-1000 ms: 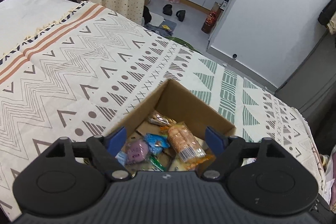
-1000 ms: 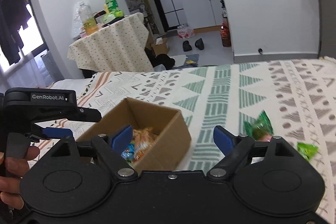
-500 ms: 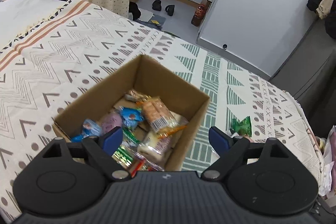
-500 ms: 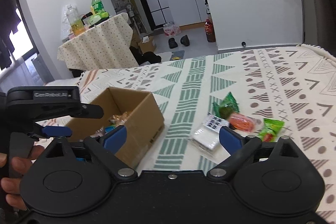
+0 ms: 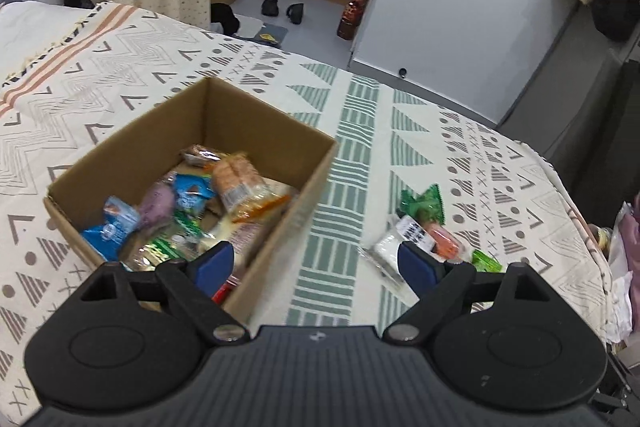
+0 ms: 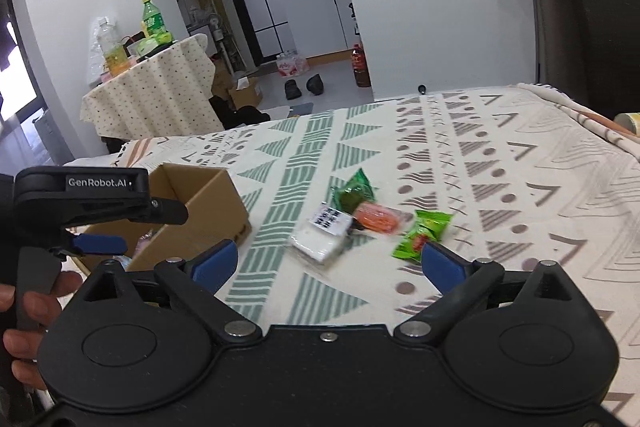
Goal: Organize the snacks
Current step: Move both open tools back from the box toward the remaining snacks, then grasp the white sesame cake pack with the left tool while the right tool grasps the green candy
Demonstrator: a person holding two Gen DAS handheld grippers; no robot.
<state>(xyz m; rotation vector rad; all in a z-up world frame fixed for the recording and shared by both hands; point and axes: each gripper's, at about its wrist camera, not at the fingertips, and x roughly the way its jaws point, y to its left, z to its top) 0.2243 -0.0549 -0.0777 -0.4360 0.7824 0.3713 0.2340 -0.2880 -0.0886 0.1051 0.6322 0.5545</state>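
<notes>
1. Box (image 5: 280,147): open brown cardboard, rectangular, sits on a woven cloth (image 5: 360,131) with green and grey geometric print.
2. Inside the box: crinkly plastic snack packs, among them an orange pack (image 5: 240,183), blue packs (image 5: 110,227) and a purple one (image 5: 158,203).
3. Loose on the cloth, right of the box: dark green pack (image 6: 354,193), white pack (image 6: 324,231) with a black-and-white label, orange-red pack (image 6: 376,219), light green pack (image 6: 424,233). They lie clustered, some touching.
4. Left gripper (image 5: 314,265): jaws wide, empty, above the box's near right corner.
5. Right gripper (image 6: 326,261): jaws wide, empty, just short of the loose packs.
6. A hand (image 6: 28,311) holds the left gripper's handle.
</notes>
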